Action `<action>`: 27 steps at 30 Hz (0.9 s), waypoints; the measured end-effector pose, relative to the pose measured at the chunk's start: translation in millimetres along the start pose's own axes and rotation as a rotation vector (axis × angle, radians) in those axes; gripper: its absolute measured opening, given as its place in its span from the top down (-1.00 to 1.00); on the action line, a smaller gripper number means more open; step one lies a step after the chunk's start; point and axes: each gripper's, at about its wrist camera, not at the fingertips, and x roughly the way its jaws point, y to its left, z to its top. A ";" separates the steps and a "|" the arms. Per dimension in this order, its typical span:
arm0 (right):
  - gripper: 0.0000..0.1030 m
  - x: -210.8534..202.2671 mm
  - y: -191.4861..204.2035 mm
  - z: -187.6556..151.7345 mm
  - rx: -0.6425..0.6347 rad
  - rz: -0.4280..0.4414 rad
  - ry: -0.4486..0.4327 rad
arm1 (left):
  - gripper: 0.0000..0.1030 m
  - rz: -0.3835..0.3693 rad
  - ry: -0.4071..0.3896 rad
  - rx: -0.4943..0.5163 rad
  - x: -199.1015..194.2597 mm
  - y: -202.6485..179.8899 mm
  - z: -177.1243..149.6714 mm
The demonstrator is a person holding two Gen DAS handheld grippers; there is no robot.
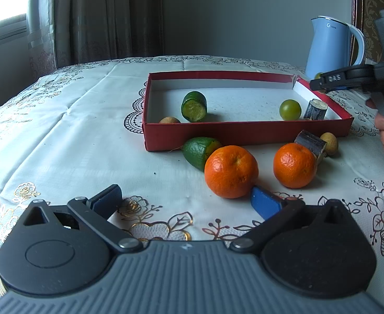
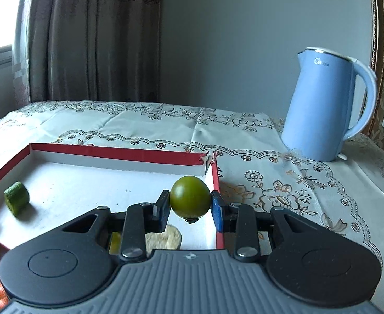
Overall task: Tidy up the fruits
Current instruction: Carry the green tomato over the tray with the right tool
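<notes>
Left hand-held gripper (image 1: 186, 204), at the frame's lower edge, stood wide open and empty over the worktop (image 1: 61, 144), its right finger touching an orange (image 1: 231, 171). Right hand-held gripper (image 2: 190, 206) clamped a green tomato (image 2: 190, 196) above the red box (image 2: 113, 154) at centre frame.

The table (image 1: 69, 136) was covered with a white floral-embroidered cloth. On it rested a red box (image 1: 244, 133), a blue kettle (image 2: 325, 104), two oranges (image 1: 231, 171) (image 1: 294, 165), a green cucumber piece (image 1: 199, 151), a dark bark-covered segment (image 1: 311, 144) and a small tan fruit (image 1: 329, 143).
</notes>
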 end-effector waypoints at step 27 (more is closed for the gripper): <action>0.36 44.7 0.1 0.6 0.012 0.056 0.122 | -1.00 -0.001 0.002 -0.001 -0.7 1.0 0.7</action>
